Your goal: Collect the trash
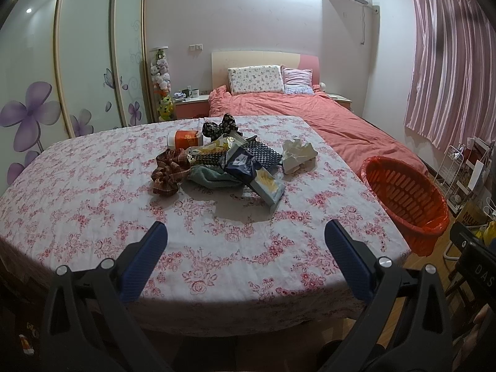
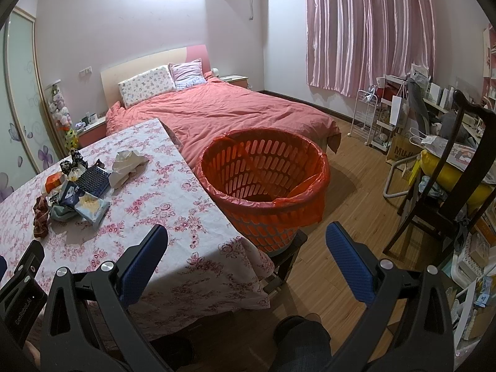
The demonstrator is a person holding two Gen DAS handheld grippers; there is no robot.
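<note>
A pile of trash and small items lies mid-table on the floral cloth point(image 1: 93, 204): a dark blue wrapper point(image 1: 240, 162), a pale tissue pack point(image 1: 268, 186), a crumpled white paper point(image 1: 297, 153), an orange box point(image 1: 186, 139), a plaid scrunchie point(image 1: 167, 173) and a black studded piece point(image 1: 260, 155). My left gripper point(image 1: 245, 226) hangs open over the near half of the table, short of the pile. An orange basket point(image 2: 322, 167) lined with an orange bag stands off the table's right edge. My right gripper point(image 2: 247, 228) is open in front of it, holding nothing. The pile point(image 2: 74, 192) sits far to its left.
The basket rests on a dark stool point(image 2: 288, 248) beside the table corner. A bed with a pink cover point(image 2: 223, 111) lies behind. A dark wooden chair point(image 2: 449, 186) and white racks point(image 2: 365, 117) crowd the right. A person's knee point(image 2: 300, 334) shows below.
</note>
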